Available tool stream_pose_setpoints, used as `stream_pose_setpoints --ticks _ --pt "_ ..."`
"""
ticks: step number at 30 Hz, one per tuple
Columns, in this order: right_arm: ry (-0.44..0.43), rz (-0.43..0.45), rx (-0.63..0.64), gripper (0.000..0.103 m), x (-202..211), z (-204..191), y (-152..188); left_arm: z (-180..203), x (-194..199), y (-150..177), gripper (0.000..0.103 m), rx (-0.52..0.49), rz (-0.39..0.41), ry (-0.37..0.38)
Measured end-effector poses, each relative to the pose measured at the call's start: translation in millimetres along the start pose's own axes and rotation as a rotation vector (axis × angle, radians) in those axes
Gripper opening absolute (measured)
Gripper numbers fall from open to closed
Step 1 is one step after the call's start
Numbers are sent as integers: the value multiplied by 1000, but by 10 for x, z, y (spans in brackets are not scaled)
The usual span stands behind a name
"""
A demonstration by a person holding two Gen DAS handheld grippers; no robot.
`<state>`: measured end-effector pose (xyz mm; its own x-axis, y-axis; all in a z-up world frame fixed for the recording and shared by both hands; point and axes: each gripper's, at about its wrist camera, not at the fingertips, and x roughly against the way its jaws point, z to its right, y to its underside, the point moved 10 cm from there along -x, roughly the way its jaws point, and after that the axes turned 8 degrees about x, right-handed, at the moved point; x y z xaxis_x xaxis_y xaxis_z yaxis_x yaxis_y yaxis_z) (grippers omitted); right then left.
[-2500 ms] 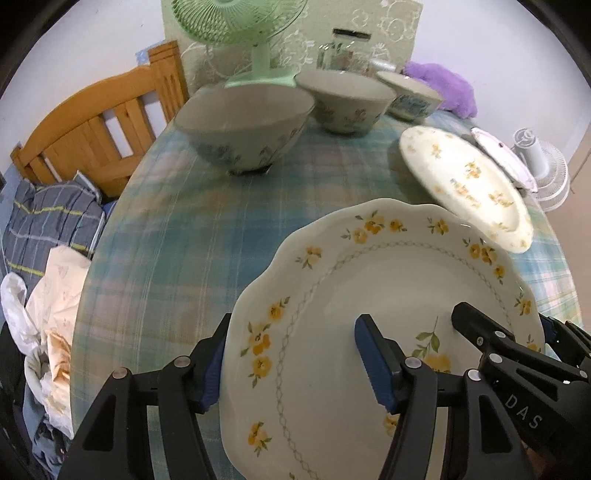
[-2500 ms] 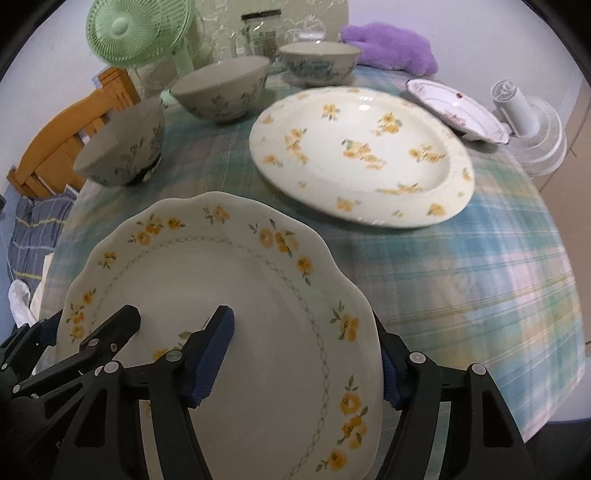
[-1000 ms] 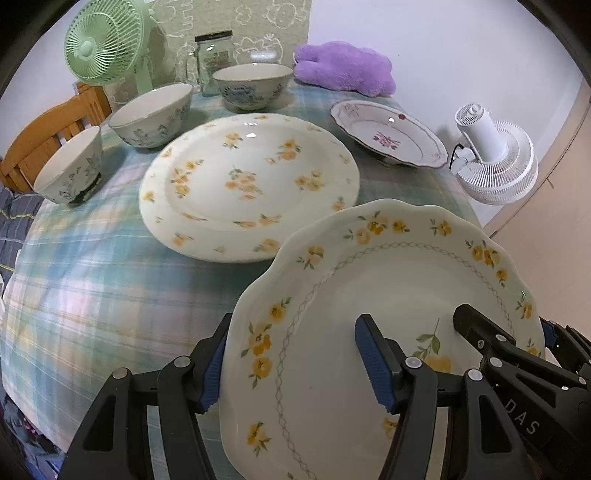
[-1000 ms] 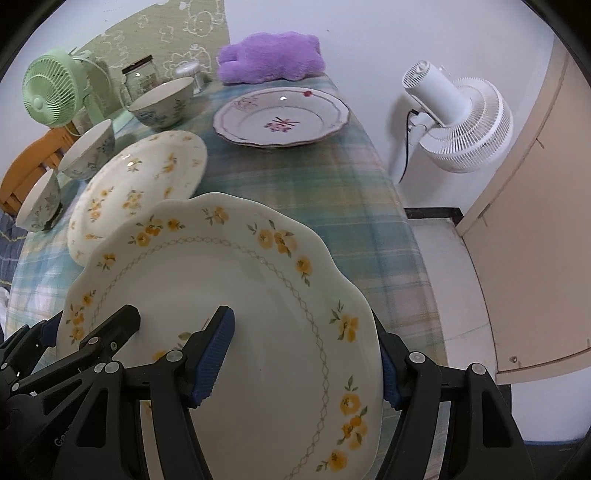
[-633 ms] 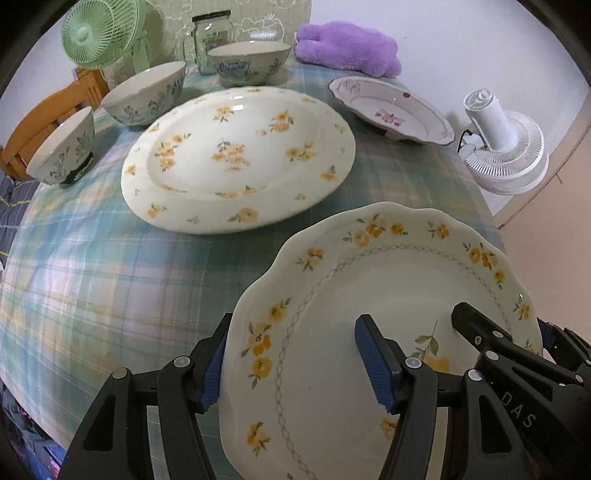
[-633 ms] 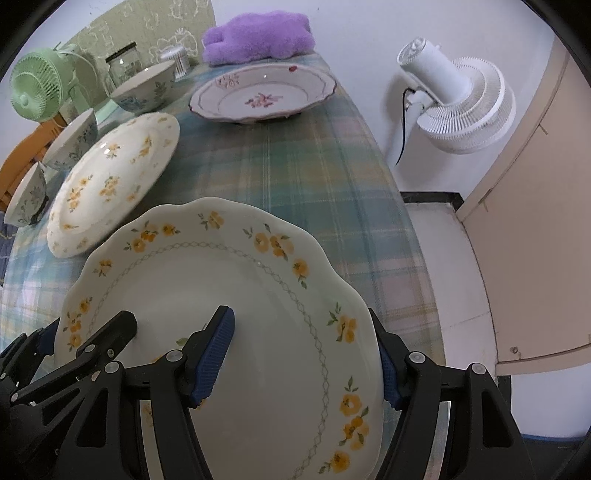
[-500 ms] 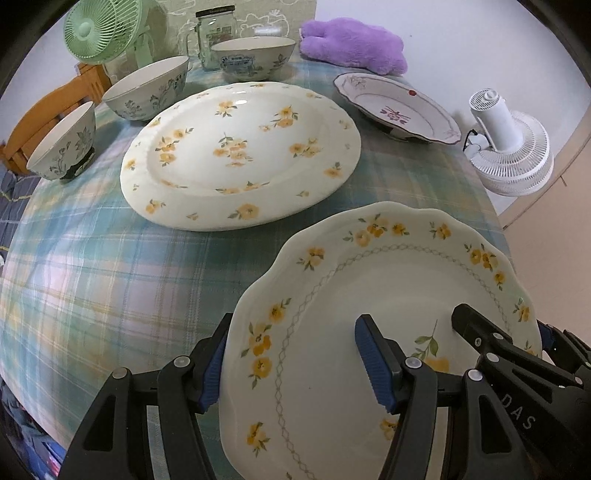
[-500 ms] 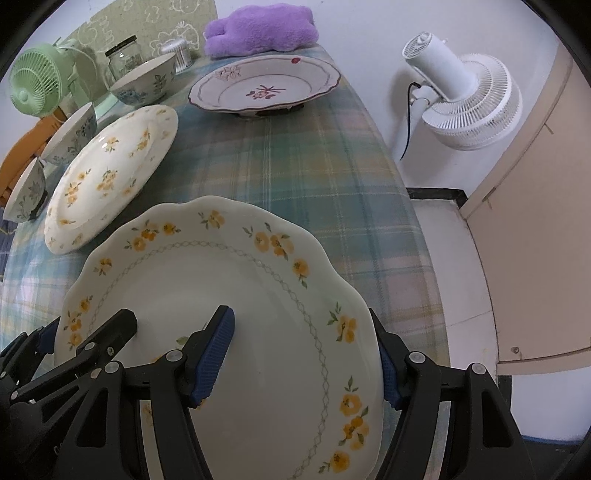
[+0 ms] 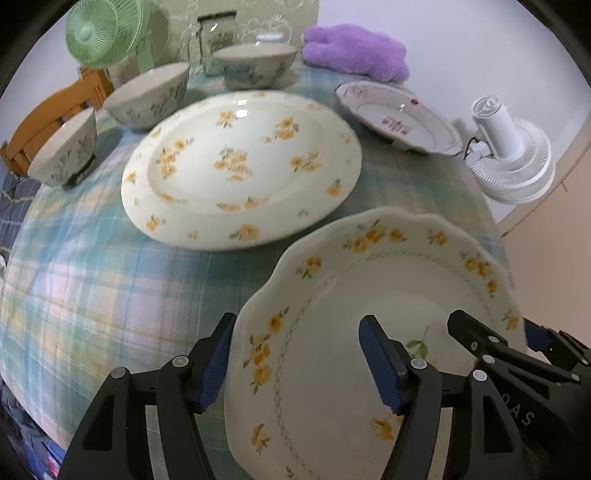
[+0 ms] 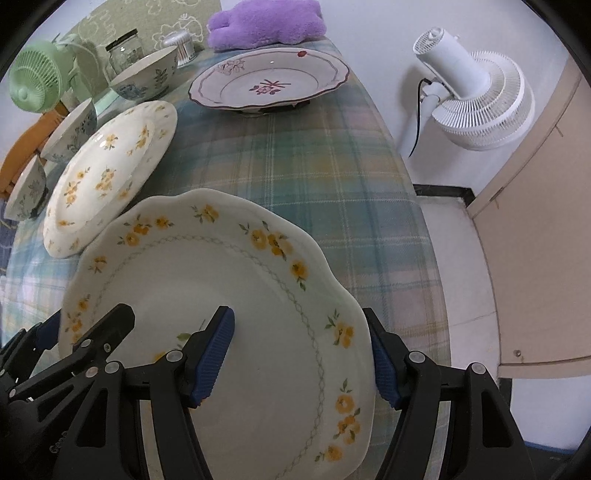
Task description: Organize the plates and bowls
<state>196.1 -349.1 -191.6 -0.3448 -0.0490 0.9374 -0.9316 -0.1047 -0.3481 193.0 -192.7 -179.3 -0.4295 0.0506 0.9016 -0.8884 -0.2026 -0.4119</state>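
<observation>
Both grippers hold one scalloped white plate with yellow flowers [image 9: 369, 306] [image 10: 236, 288] above the near part of the table. My left gripper [image 9: 303, 358] clamps its left rim, my right gripper [image 10: 303, 354] its right rim. A larger yellow-flowered plate [image 9: 240, 166] [image 10: 107, 173] lies on the plaid tablecloth just beyond it. A pink-flowered plate [image 9: 399, 114] [image 10: 269, 81] sits at the far right. Three floral bowls [image 9: 66, 147] [image 9: 147, 96] [image 9: 255, 62] line the far left edge.
A green fan [image 9: 103, 33], a glass jar [image 9: 218, 37] and a purple plush [image 9: 354, 51] stand at the table's back. A white fan [image 10: 476, 92] stands on the floor to the right. A wooden chair [image 9: 48, 118] is at the left. The table edge [image 10: 417, 221] drops off at right.
Both grippers and the held plate have swung right from the bowls, then moved in over the table toward the large flowered plate. The grip is unchanged.
</observation>
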Motion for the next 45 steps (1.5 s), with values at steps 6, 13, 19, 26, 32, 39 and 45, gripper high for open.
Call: stream_pose_setpoints --ticks 6,13,19,26,32,39,45 --pt "44 92 -7 72 334 -30 -151 -83 278 -129 81 -44 69 -1" --pt "60 133 -23 73 542 -252 -161 -264 423 -245 83 -65 105 24" --pt "60 166 -61 73 728 -521 -200 -523 617 -361 85 -95 136 47" --pt "88 226 -75 73 902 -929 -268 -887 726 -484 85 -115 142 54" --pt "89 232 -129 73 917 -1212 -361 -1157 736 -669 85 -131 131 50" --pt "98 250 -138 73 906 -1347 -650 -1233 729 -983 85 -122 139 59" --pt "93 260 -116 73 780 -1311 -1017 -1188 524 -1372 85 -92 162 34"
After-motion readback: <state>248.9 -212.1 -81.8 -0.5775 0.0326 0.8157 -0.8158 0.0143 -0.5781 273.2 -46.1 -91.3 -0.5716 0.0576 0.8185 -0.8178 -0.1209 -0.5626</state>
